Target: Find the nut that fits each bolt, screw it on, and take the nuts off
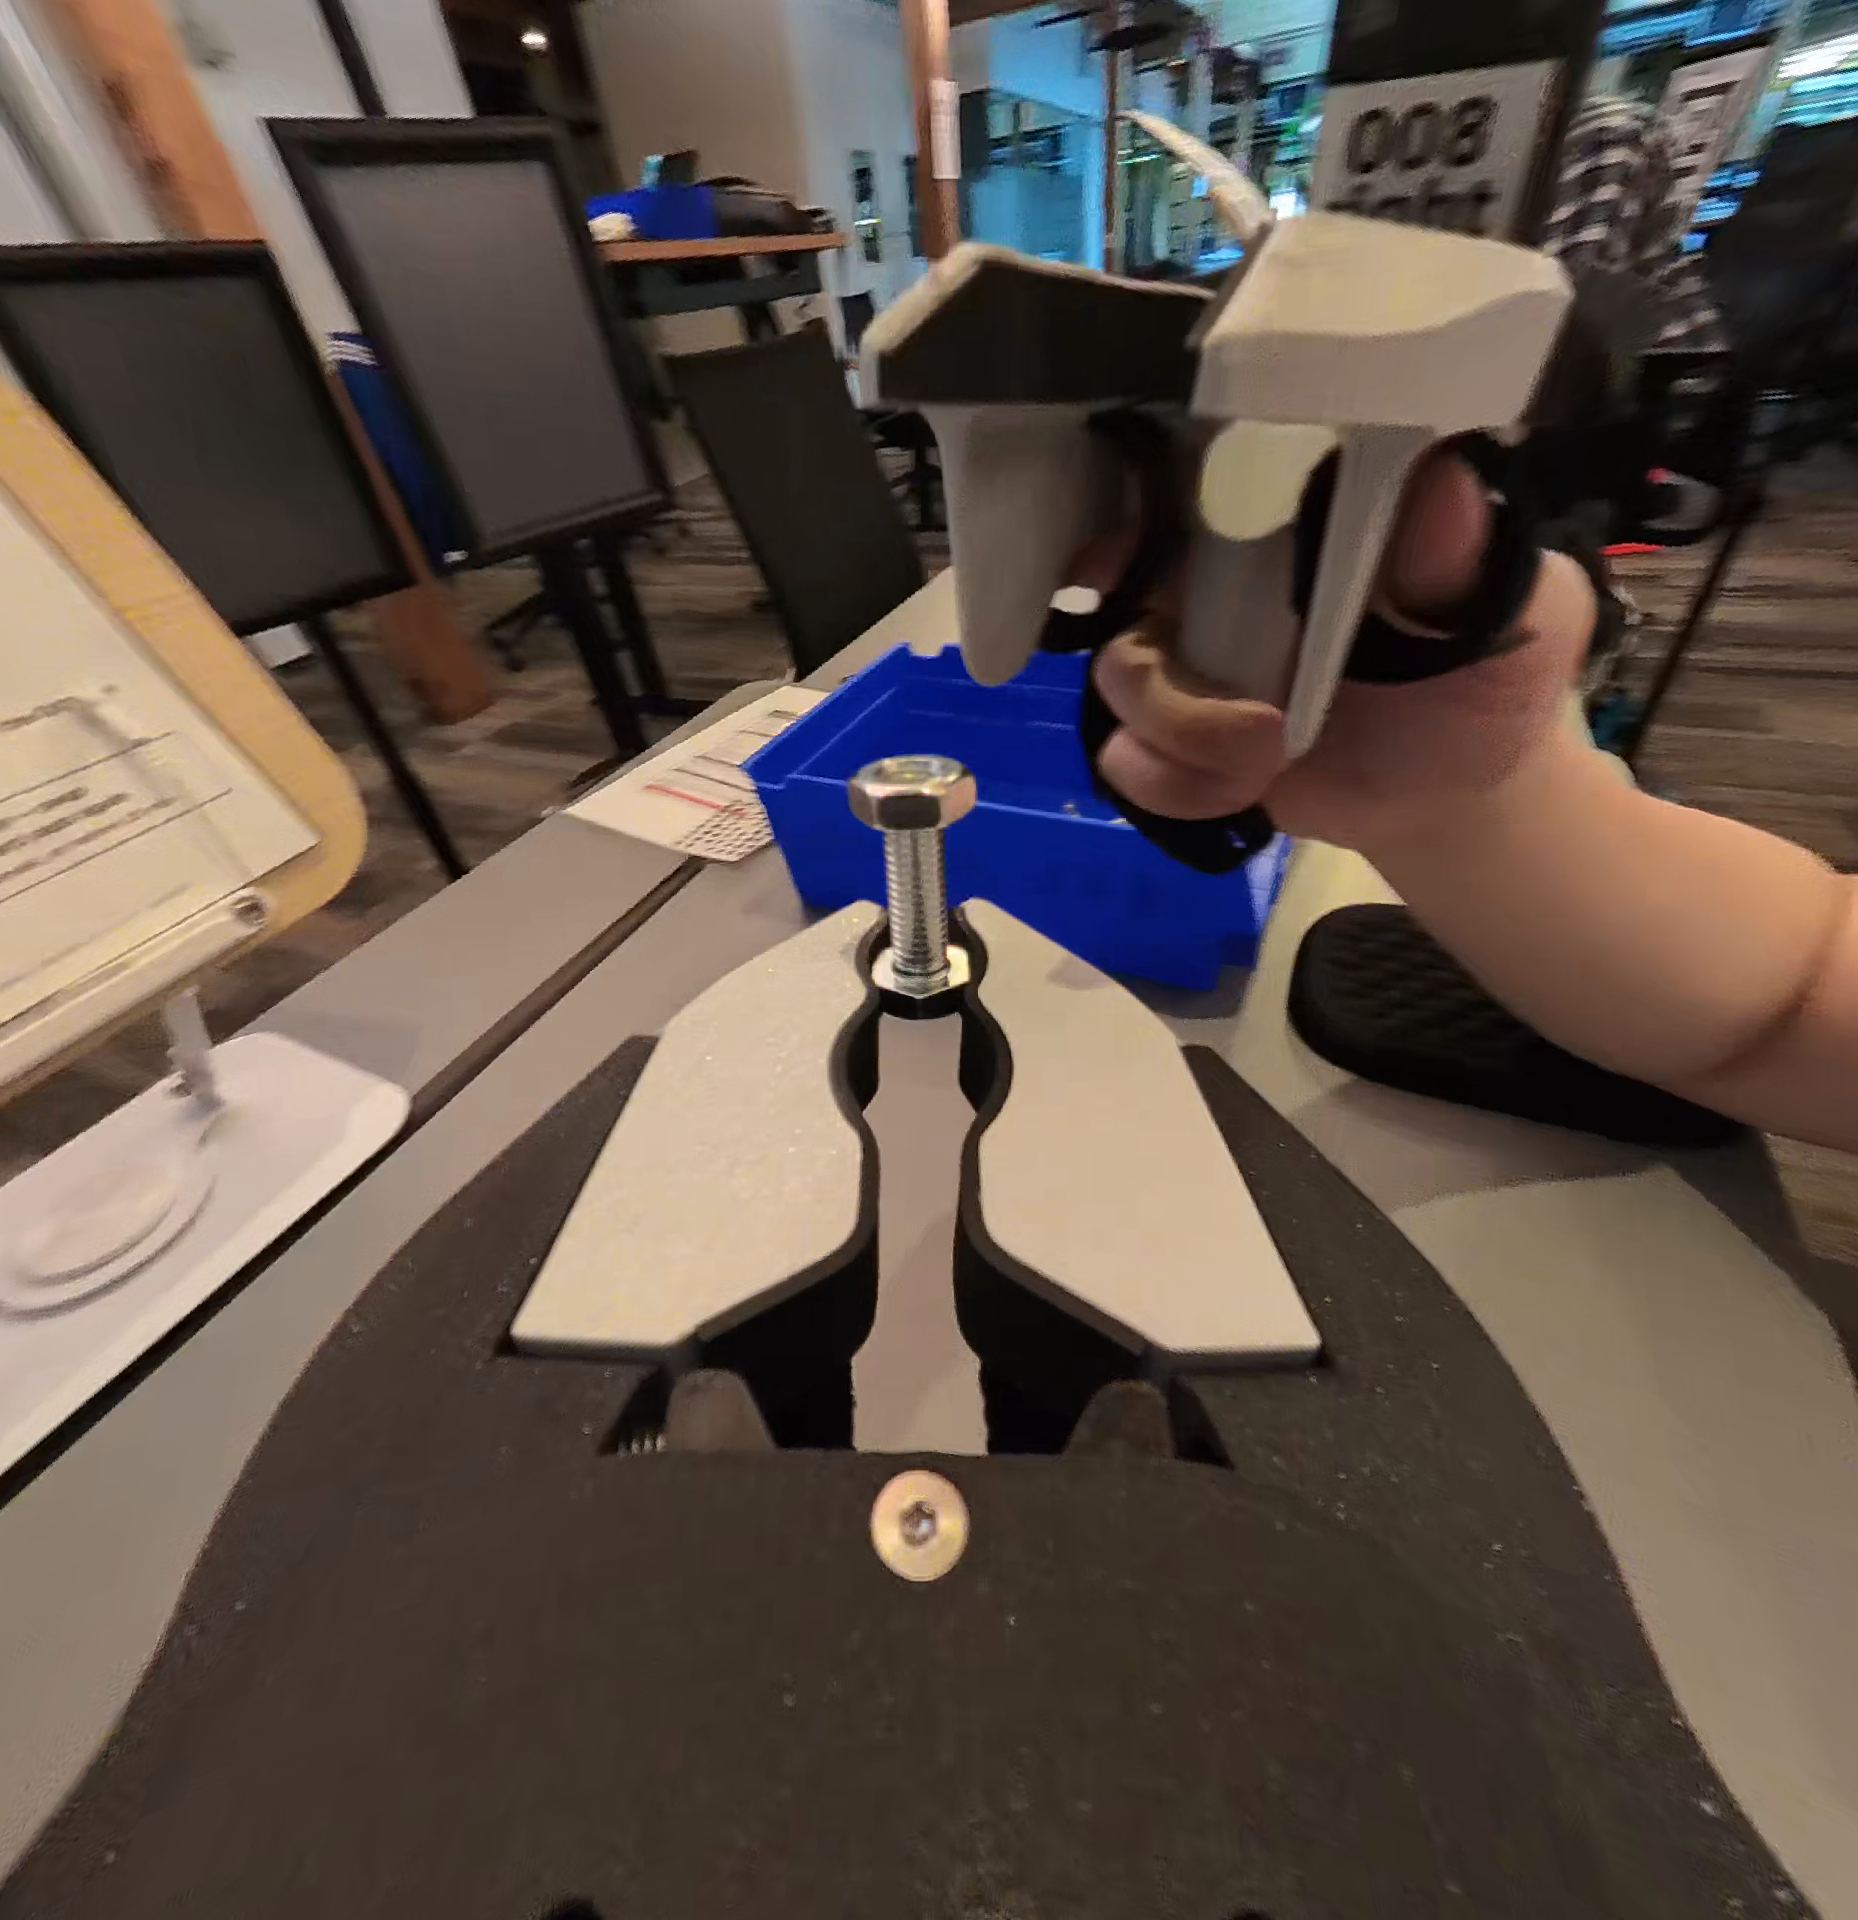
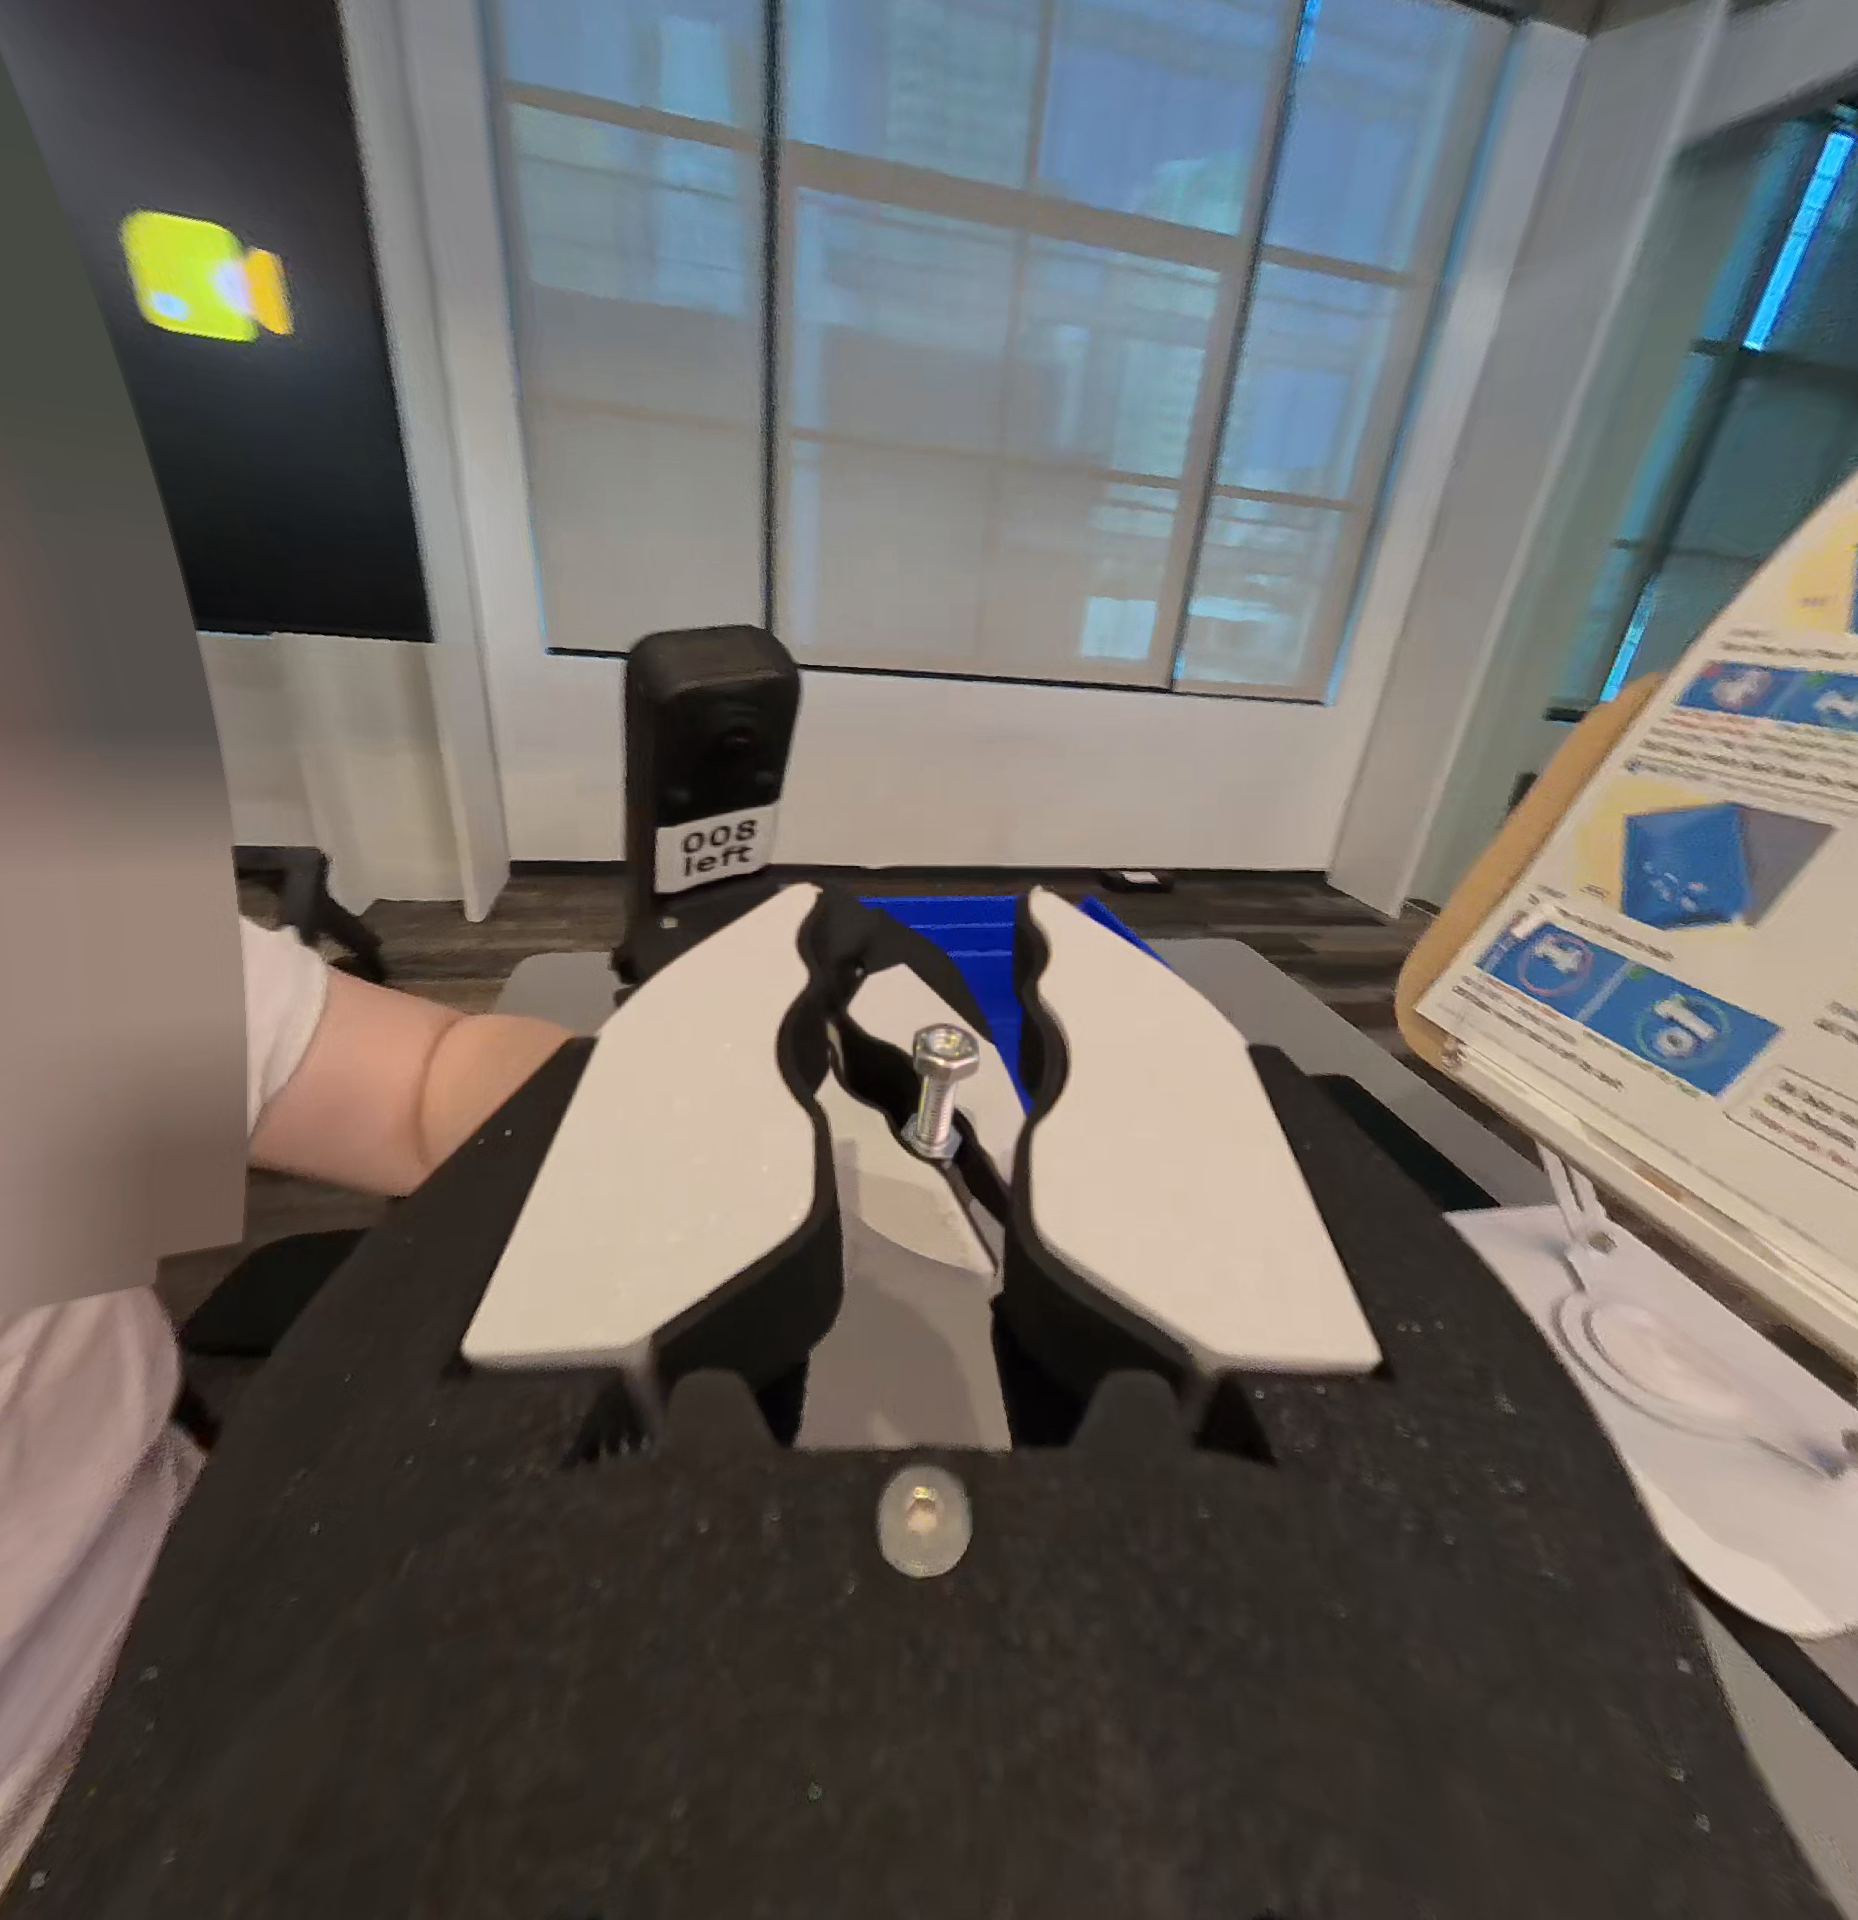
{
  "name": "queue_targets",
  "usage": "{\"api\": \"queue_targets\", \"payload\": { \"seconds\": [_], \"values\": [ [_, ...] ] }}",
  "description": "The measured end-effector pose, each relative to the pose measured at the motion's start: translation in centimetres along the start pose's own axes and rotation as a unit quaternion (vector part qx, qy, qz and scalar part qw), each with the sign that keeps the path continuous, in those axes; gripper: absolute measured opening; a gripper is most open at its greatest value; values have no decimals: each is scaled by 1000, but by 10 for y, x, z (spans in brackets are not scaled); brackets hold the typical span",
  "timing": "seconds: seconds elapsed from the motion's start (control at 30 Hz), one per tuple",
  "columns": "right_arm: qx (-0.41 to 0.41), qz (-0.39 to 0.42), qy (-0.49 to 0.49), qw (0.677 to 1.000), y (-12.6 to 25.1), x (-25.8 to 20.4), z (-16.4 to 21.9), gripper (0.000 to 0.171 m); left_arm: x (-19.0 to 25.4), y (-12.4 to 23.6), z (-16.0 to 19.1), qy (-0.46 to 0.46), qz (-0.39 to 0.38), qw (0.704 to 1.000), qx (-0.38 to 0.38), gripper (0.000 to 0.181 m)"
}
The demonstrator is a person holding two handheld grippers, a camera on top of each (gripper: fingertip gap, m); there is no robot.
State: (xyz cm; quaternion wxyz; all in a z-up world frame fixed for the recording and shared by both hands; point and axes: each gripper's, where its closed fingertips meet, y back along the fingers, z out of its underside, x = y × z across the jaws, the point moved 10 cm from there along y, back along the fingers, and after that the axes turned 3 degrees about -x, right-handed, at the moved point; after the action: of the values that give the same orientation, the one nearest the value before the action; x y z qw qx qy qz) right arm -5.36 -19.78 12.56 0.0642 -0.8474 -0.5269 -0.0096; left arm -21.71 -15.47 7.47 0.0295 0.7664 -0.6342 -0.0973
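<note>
Left tool (image 1: 920, 971) clamped on nut (image 1: 920, 977) with upright bolt (image 1: 912, 862); right tool (image 2: 920, 997) raised above, fingers apart, holding nothing.

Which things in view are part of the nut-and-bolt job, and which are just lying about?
Job:
- silver hex-head bolt, upright
- silver hex nut at its lower end, in the left gripper
- right gripper, open above it
- blue plastic bin

Lying about:
- instruction sheet on wooden board
- black textured pad
- printed paper

A grey table (image 1: 551, 935) is seen; beside the blue bin (image 1: 1018, 862) on it lie a printed sheet (image 1: 686, 795) and a black pad (image 1: 1444, 1029).
</note>
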Motion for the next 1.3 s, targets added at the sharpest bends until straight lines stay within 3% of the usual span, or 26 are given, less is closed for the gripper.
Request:
{"api": "queue_targets", "payload": {
  "seconds": [0.2,0.6,0.67,0.8,0.93,1.03,1.1,1.3],
  "values": [
    [-71,92,48,992,-19,-2,20,33,-3,1,2,-5,-47,999,0,9],
    [-81,26,-1,996,-22,4,29,15,-2,1,1,-7,-37,999,-5,9],
    [-75,-17,-8,997,-19,7,28,14,-1,1,-1,-1,5,1000,1,9],
    [-43,-176,-21,983,-6,9,24,14,11,1,-7,37,188,981,16,9],
    [-26,-307,0,951,0,-2,26,15,32,-2,-5,69,363,929,-3,9],
    [-3,-357,10,934,2,-10,26,15,44,-4,-2,100,461,882,-4,9],
    [14,-375,13,927,2,-13,25,15,51,-6,0,110,498,860,-3,9],
    [-5,-355,8,935,6,-7,22,15,57,-9,3,63,466,882,-16,9]
  ]
}}
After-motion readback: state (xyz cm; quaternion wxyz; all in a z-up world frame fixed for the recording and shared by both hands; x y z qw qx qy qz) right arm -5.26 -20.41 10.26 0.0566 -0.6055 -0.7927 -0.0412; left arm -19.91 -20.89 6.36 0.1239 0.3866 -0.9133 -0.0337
